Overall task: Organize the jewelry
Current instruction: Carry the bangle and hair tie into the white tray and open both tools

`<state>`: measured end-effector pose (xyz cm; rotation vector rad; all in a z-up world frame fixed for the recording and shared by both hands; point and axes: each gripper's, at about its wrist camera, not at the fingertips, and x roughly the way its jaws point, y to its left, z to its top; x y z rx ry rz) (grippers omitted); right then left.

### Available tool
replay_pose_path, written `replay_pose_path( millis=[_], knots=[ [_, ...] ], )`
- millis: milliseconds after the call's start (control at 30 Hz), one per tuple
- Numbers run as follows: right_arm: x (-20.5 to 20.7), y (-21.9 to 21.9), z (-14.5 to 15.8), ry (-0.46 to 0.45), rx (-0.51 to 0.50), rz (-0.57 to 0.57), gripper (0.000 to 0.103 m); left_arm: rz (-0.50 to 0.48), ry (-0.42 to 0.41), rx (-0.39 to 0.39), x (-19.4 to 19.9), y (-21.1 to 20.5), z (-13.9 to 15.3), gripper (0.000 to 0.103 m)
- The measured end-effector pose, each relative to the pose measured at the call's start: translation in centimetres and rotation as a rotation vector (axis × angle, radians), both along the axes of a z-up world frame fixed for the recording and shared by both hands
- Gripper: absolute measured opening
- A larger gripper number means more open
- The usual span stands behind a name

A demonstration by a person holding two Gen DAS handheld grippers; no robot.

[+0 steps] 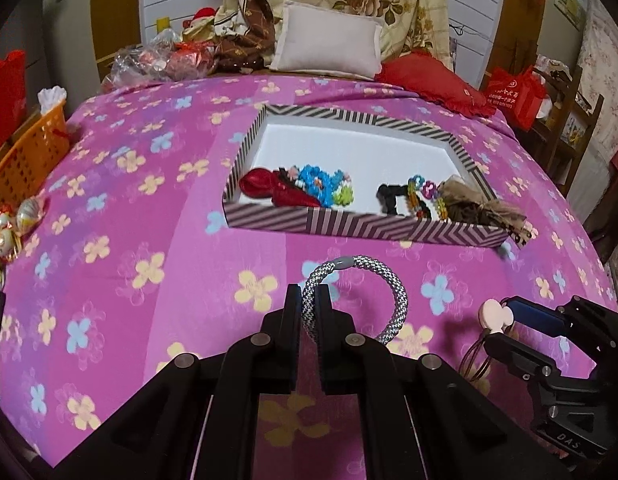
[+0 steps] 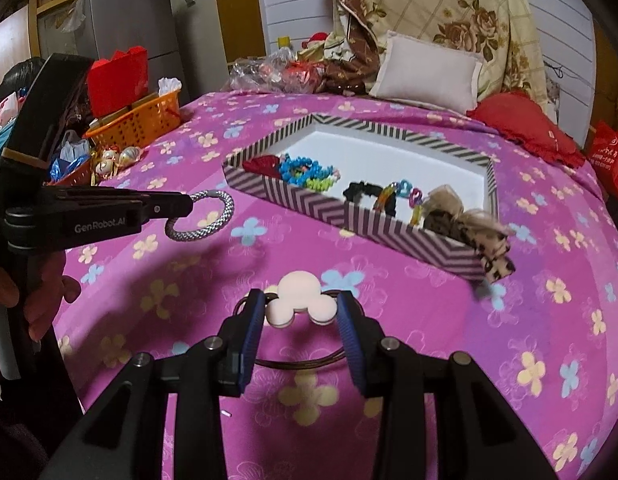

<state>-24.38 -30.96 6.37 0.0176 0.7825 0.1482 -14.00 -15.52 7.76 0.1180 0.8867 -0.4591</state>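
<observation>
Pink flowered bedspread (image 1: 109,208) underneath, and the striped box (image 1: 349,224) lies ahead, nearer the left gripper (image 1: 309,300), clamped tight on the grey rope bracelet (image 1: 393,292), than the right gripper (image 2: 303,306), pinching the mouse-head hair tie (image 2: 299,300) crosswise.

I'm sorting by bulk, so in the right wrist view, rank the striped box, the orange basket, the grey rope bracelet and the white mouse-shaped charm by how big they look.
Largest to smallest as they look:
1. striped box
2. orange basket
3. grey rope bracelet and white mouse-shaped charm: these look alike, and the charm is nearer the camera, so I won't rank them.
</observation>
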Motion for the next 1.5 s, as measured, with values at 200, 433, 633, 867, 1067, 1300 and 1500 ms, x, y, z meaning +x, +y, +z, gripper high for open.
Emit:
replay_pose_path(
  millis=[200, 433, 633, 867, 1067, 1300, 1500],
  knots=[
    [0.5, -0.2, 1.3, -0.025, -0.015, -0.009, 0.038, 0.005, -0.022, 0.01, 0.3, -0.3, 0.7, 0.0],
    [1.2, -0.9, 2.5, -0.048, -0.022, -0.027, 0.038, 0.011, -0.05, 0.022, 1.1, -0.8, 1.5, 0.0],
    [1.8, -1.1, 2.7, -0.052, -0.026, -0.035, 0.038, 0.009, -0.056, 0.018, 1.4, -1.1, 1.9, 0.0],
    [2.5, -1.2, 3.0, -0.057, -0.031, -0.04, 0.038, 0.0, -0.07, 0.029, 1.9, -1.7, 2.2, 0.0],
    [3.2, -1.6, 3.4, -0.06, -0.037, -0.048, 0.038, 0.002, -0.078, 0.033, 2.5, -2.2, 2.5, 0.0],
    [4.0, -1.8, 3.7, -0.062, -0.042, -0.052, 0.038, 0.001, -0.087, 0.04, 3.4, -2.8, 2.7, 0.0],
    [5.1, -2.6, 3.7, -0.061, -0.04, -0.071, 0.038, 0.004, -0.088, 0.043, 4.7, -3.2, 2.8, 0.0]
  ],
)
